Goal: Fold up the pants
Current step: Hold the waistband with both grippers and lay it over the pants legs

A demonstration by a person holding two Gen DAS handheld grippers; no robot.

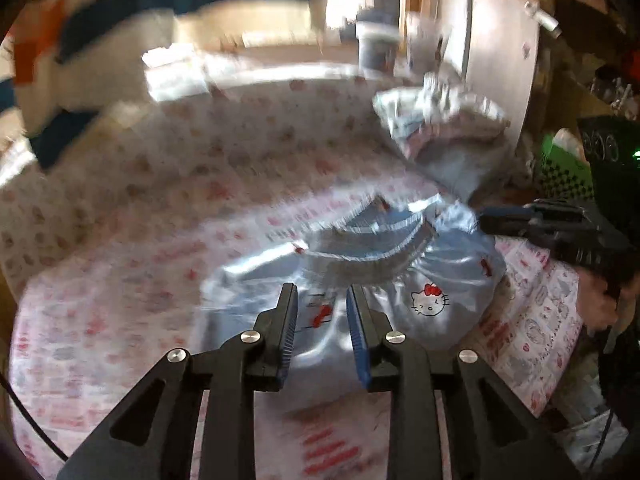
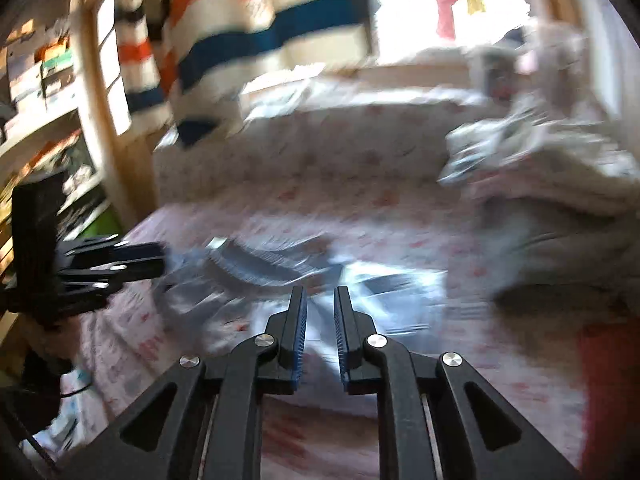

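The left gripper (image 1: 322, 294) hangs with its jaws a narrow way apart and nothing between them, poised just above the pale blue satin pants with a cartoon cat print (image 1: 428, 304). The right gripper (image 2: 320, 296) shows the same state, jaws slightly parted and empty, over the same garment (image 2: 280, 276). The pants lie bunched in a low heap on the bed covered in a white sheet with small red and pink prints (image 1: 160, 208), their gathered elastic waistband (image 1: 360, 246) turned toward the far side. In the left wrist view the right gripper reaches in from the right edge, its tips near the right side of the pants, with a hand (image 1: 600, 300) behind it. A pile of pale folded clothes (image 1: 444, 120) sits on the far right of the bed, and a cream fabric with blue and orange stripes (image 2: 256, 32) hangs at the far left. Both views are motion-blurred.
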